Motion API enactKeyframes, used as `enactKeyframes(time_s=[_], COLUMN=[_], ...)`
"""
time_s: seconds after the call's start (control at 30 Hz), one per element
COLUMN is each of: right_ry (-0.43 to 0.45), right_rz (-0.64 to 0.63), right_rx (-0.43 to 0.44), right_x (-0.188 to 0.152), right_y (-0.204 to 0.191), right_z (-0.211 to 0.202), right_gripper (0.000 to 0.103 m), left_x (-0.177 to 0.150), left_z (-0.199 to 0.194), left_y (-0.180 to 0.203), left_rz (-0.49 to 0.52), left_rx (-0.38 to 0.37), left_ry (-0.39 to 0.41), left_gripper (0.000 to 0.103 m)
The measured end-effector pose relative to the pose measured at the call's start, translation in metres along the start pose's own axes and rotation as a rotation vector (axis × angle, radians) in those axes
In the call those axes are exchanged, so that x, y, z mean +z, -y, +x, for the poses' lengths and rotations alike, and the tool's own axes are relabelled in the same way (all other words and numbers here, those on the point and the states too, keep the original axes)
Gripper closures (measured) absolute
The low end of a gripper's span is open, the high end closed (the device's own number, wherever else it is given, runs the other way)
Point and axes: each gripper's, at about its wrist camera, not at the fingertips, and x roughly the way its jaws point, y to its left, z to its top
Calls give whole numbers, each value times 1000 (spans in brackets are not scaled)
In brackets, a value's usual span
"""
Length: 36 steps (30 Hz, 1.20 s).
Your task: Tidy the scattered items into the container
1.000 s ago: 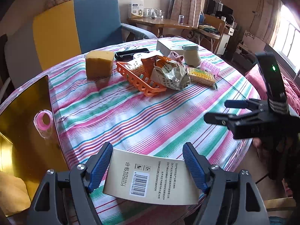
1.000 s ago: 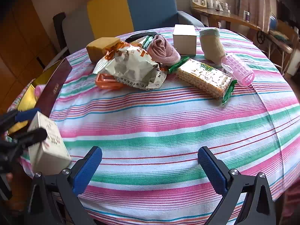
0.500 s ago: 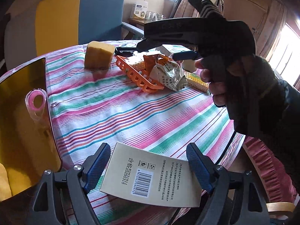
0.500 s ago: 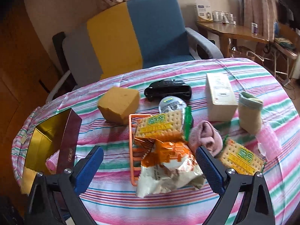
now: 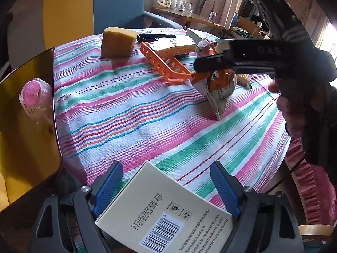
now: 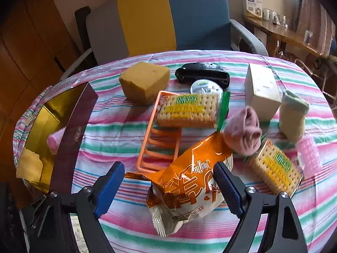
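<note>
You had the carton (image 5: 166,208) gripped in your left tool (image 5: 166,191), low beside the gold box (image 5: 27,113) and not in yet. Your right tool (image 6: 168,186) was closing around the snack bag (image 6: 189,181) on the tabletop (image 6: 118,130), pads not yet pressing. I'd say drop the carton in next.

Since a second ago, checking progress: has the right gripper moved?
Yes. The right gripper went from the bare near cloth towards the yellow sponge block, now straddling the orange snack bag, jaws closing.
</note>
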Motion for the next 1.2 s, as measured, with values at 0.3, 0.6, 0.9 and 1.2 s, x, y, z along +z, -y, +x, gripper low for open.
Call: enactKeyframes(time_s=[0.3,0.6,0.9,1.2], right_ry=[13,9,87,85], right_rz=[150,240,296,310], right_rx=[34,59,54,22], right_x=[-61,-117,-120,-117], right_y=[34,50,58,56], right_z=[-29,-45,-61,-48], right_gripper=[14,13,11,8], left_x=[-9,-12,-10,9], left_z=[-2,-2,-11,-19], left_y=[4,2,-6,6], left_rz=[14,0,-75,5], left_rx=[-7,-10,-22,-66], left_ry=[-15,6,3,56], left_gripper=[10,8,19,26])
